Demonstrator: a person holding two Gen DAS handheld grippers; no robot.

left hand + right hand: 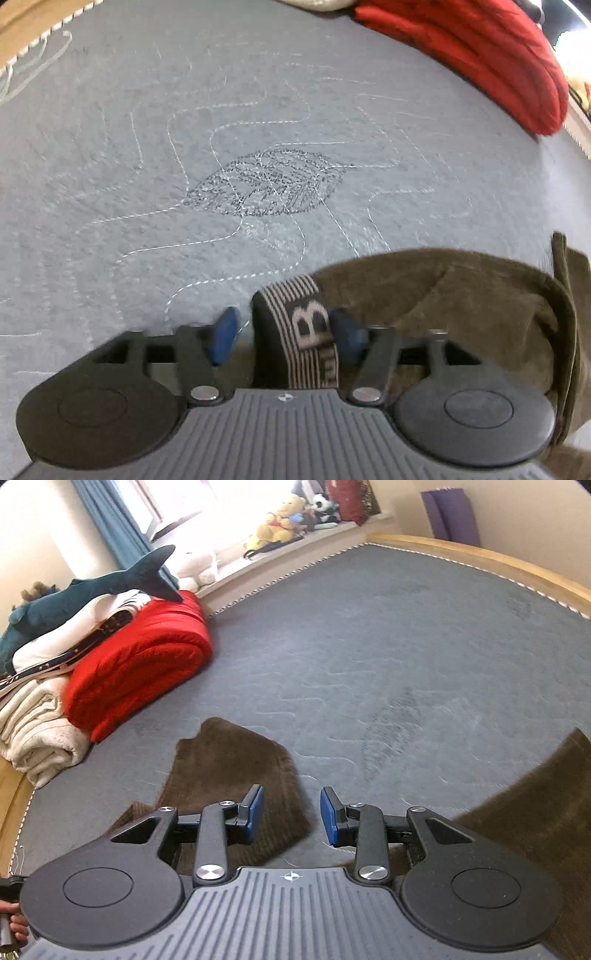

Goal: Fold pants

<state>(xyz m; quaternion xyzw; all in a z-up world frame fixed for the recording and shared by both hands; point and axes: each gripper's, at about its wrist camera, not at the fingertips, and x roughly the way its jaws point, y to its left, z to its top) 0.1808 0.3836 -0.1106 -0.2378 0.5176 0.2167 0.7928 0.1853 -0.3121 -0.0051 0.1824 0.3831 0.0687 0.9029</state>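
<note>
The likeliest slip, as I judge it, is at the waistband: it stands up between the pads of the left gripper without being pinched on both sides, so if that hand lifts or slides away the band could flop sideways and spoil the fold line. One pad lies close against the band and might catch the elastic and pull the pants askew across the mattress. A second risk sits with the right hand: its gripper hangs above the mattress between two brown stretches of the pants, and a careless descent there would close on bare mattress or bunch only one layer.

The left jaws stand wide, the far pad clear of the band with a gap showing (so nothing is truly gripped). The right jaws are parted about halfway and empty, touching nothing.

The pants lie on the mattress nearest the person. The red quilt sits well away at the mattress's far edge, clear of the work.
</note>
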